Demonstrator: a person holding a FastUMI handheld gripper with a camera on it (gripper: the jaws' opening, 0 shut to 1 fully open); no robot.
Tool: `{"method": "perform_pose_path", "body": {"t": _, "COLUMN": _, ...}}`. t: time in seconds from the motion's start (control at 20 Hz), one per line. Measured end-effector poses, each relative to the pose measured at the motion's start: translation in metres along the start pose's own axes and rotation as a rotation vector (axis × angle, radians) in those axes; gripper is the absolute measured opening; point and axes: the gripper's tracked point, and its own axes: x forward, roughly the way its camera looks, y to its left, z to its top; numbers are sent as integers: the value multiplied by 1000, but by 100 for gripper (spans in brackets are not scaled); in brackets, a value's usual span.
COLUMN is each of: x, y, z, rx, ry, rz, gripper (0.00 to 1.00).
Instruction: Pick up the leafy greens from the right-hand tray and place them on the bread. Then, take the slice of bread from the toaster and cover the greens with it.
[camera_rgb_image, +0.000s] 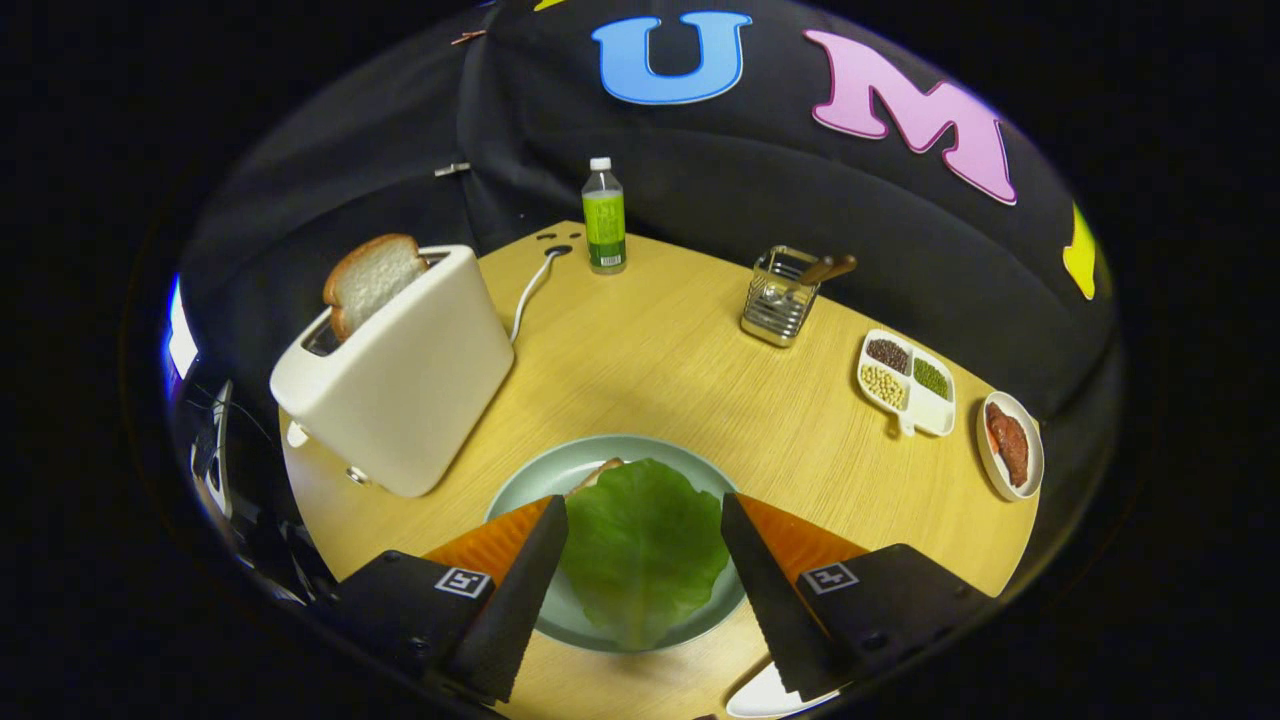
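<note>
on the near plate (520, 485) the leafy greens (642, 545) already cover the bread (597, 472); tool (645, 545) spread wide, empty. toaster slice (370, 280) still to fetch.

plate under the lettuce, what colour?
Pale grey-green plate, clearest in the gripper view, between the open gripper's fingers.

Bright and even over the counter (650, 370), lit from above. Soft, short shadows beside the toaster (400, 370) and the utensil holder (780, 297). Faint sheen on the plate (540, 480) rim. Sharp at centre; heavily bowed by the fisheye, dimming and smearing toward the rim. Jaws spread wide, slightly soft.
</note>
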Motion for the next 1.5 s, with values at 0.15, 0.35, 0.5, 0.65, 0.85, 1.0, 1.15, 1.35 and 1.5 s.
{"method": "perform_pose_path", "body": {"t": 0.15, "x": -30, "y": 14, "z": 35, "rx": -5, "ry": -99, "rz": 27, "gripper": 96}}
{"method": "perform_pose_path", "body": {"t": 0.35, "x": -67, "y": 47, "z": 97, "rx": -18, "ry": -235, "rz": 75, "gripper": 96}}
{"method": "perform_pose_path", "body": {"t": 0.5, "x": -83, "y": 84, "z": 141, "rx": -20, "ry": -302, "rz": 135, "gripper": 96}}
{"method": "perform_pose_path", "body": {"t": 0.65, "x": -83, "y": 126, "z": 174, "rx": -36, "ry": -330, "rz": 176, "gripper": 96}}
{"method": "perform_pose_path", "body": {"t": 0.85, "x": -55, "y": 177, "z": 191, "rx": -74, "ry": -318, "rz": 198, "gripper": 96}}
{"method": "perform_pose_path", "body": {"t": 1.0, "x": -26, "y": 202, "z": 185, "rx": -72, "ry": -277, "rz": 190, "gripper": 97}}
{"method": "perform_pose_path", "body": {"t": 1.15, "x": 5, "y": 210, "z": 174, "rx": -61, "ry": -228, "rz": 142, "gripper": 96}}
{"method": "perform_pose_path", "body": {"t": 1.35, "x": 42, "y": 208, "z": 160, "rx": -15, "ry": -163, "rz": 70, "gripper": 96}}
{"method": "perform_pose_path", "body": {"t": 1.5, "x": 63, "y": 201, "z": 150, "rx": 36, "ry": -112, "rz": 18, "gripper": 80}}
